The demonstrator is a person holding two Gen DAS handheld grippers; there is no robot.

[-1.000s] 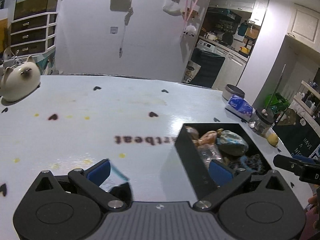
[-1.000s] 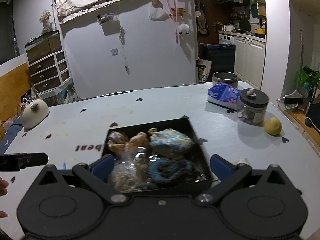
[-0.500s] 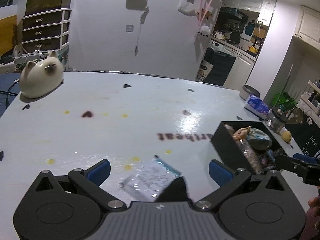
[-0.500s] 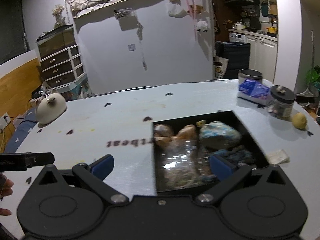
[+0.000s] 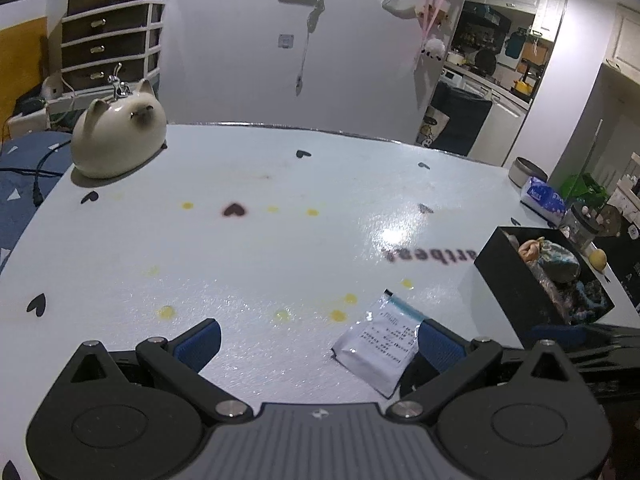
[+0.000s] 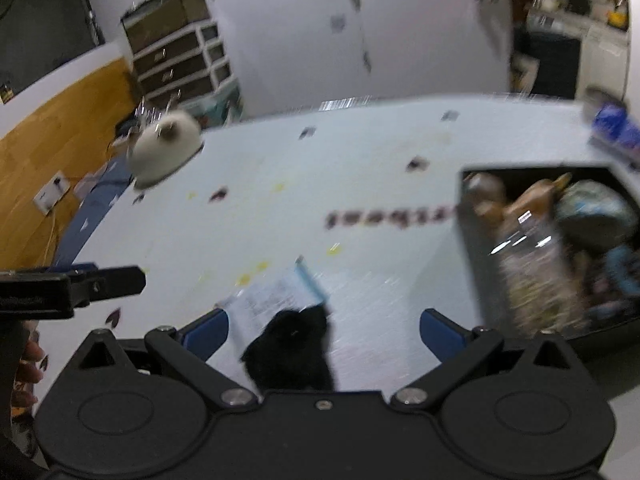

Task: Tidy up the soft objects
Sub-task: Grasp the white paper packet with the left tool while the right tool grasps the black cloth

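Both grippers hang over the pale worktop [image 5: 280,248] with jaws spread wide, empty. A white packet [image 5: 378,344] lies flat at lower right of the left wrist view, just beside the left gripper [image 5: 318,340]. Black box [image 5: 536,280] of soft items sits at right. Right gripper [image 6: 324,332] view is blurred.

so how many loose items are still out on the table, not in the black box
2: a white flat packet near the left gripper's right finger, and a black fuzzy item just behind it, between the right gripper's fingers. More may be out of view.
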